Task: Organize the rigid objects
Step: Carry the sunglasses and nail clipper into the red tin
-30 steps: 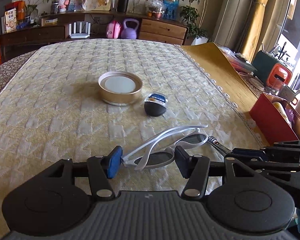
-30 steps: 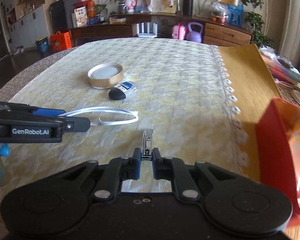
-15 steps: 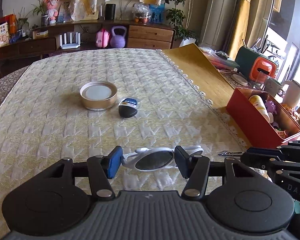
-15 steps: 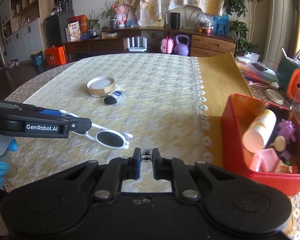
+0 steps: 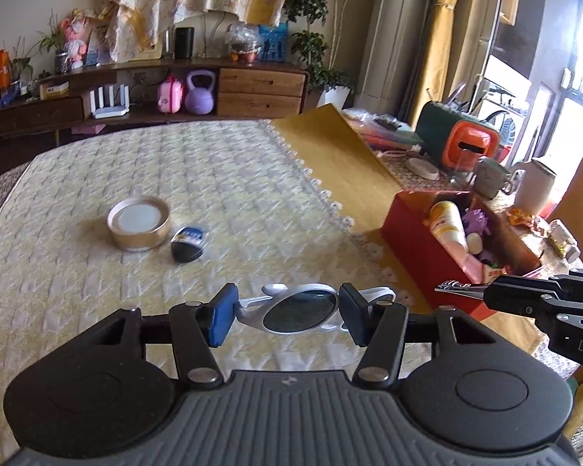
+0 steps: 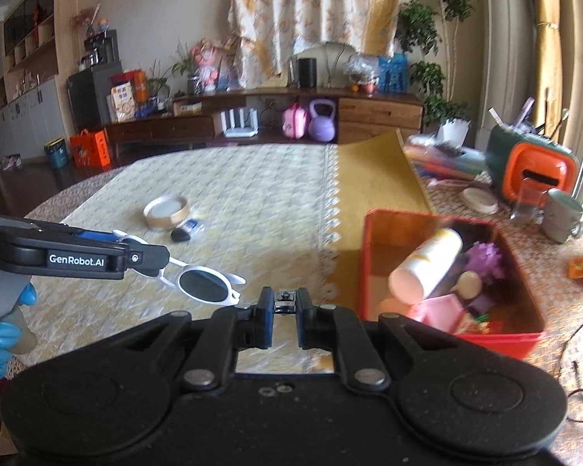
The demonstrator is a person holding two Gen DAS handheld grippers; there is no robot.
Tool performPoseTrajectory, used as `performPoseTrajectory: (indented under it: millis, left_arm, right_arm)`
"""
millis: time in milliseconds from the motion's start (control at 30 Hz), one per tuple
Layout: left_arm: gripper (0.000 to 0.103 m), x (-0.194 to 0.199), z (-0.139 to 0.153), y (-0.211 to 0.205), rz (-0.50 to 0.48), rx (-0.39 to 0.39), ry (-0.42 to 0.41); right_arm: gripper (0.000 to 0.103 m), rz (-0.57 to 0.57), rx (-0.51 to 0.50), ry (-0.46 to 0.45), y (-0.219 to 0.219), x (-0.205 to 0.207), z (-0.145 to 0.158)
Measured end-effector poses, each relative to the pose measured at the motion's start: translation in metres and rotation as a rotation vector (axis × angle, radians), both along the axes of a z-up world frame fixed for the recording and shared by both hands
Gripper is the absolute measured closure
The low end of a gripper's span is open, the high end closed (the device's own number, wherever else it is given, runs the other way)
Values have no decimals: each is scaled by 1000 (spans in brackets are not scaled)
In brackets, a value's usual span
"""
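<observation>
Both grippers loaded: left gripper (image 5: 285, 316) clamps sunglasses (image 5: 299, 309) crosswise.

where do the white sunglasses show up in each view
Left wrist: white sunglasses at bottom centre, clamped in the left gripper.
Right wrist: lower left, sticking out from the left gripper.
Shared landmark: the red box, right of the sunglasses in both.
</observation>
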State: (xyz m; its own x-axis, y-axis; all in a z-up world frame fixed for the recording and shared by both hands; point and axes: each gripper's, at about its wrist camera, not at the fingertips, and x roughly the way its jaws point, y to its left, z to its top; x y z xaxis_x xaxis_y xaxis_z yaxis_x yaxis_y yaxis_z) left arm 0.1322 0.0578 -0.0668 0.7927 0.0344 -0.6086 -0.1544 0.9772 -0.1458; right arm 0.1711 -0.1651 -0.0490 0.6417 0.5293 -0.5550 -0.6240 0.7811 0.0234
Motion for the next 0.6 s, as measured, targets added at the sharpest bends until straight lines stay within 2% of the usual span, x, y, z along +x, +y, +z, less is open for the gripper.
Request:
performPoseTrajectory:
  millis: [333,600]
  left_arm:
    - [47,22,30,-47,-88,25,-47]
    - [47,49,38,-96,-178,64,-64]
  right_arm:
    - [93,-73,7,-61,-45,9,18]
    - [93,-147,8,-74,-84,24,18]
